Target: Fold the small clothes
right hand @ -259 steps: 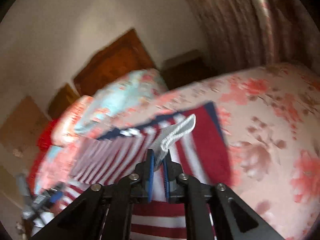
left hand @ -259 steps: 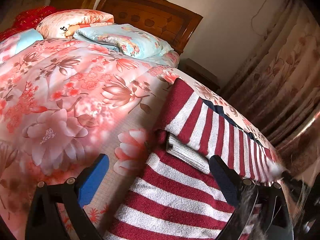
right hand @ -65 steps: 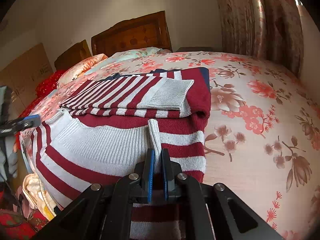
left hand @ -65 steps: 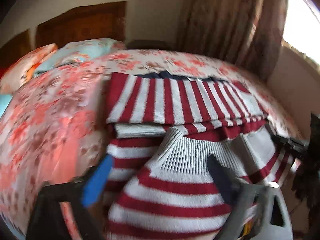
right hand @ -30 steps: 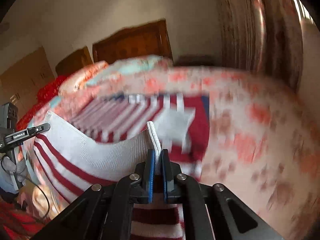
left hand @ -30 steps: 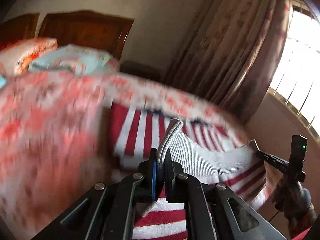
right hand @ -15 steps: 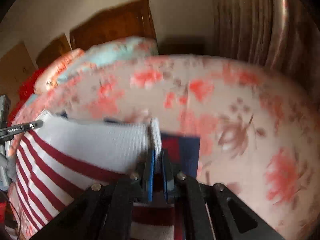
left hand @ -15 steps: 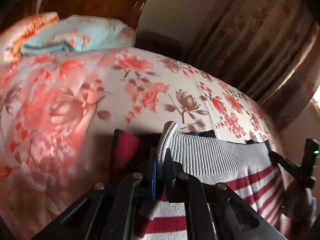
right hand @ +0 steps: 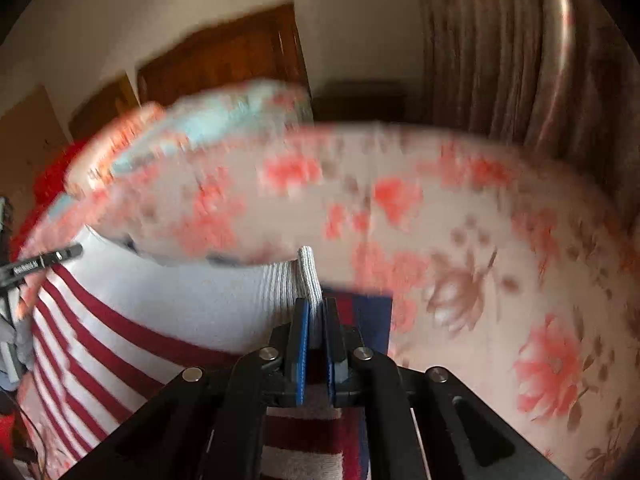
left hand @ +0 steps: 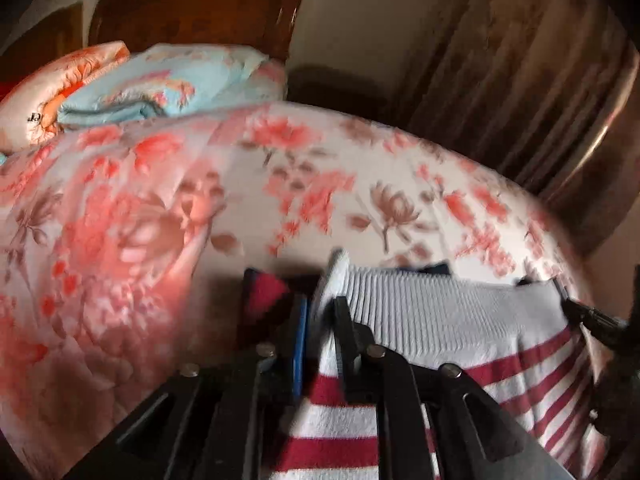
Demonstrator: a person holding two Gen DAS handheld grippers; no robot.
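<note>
A red-and-white striped knit sweater (left hand: 460, 364) lies on a floral bedspread (left hand: 168, 216), its white ribbed hem stretched between my two grippers. My left gripper (left hand: 322, 312) is shut on the hem's left corner. My right gripper (right hand: 315, 312) is shut on the hem's right corner, with the sweater (right hand: 132, 320) spreading to its left. The hem covers most of the folded part beneath; only a dark blue and red edge (right hand: 370, 316) shows past it. The right gripper's tip shows at the right of the left wrist view (left hand: 588, 314).
Pillows (left hand: 152, 80) and a wooden headboard (left hand: 200, 12) stand at the far end of the bed. Brown curtains (left hand: 520, 80) hang to the right. A dark nightstand (right hand: 360, 100) stands between headboard and curtains.
Both grippers have carried the sweater's hem forward over the folded upper part, toward the collar edge. Half a second ago they were slightly further back. The left jaws closed on the hem about two seconds ago.
</note>
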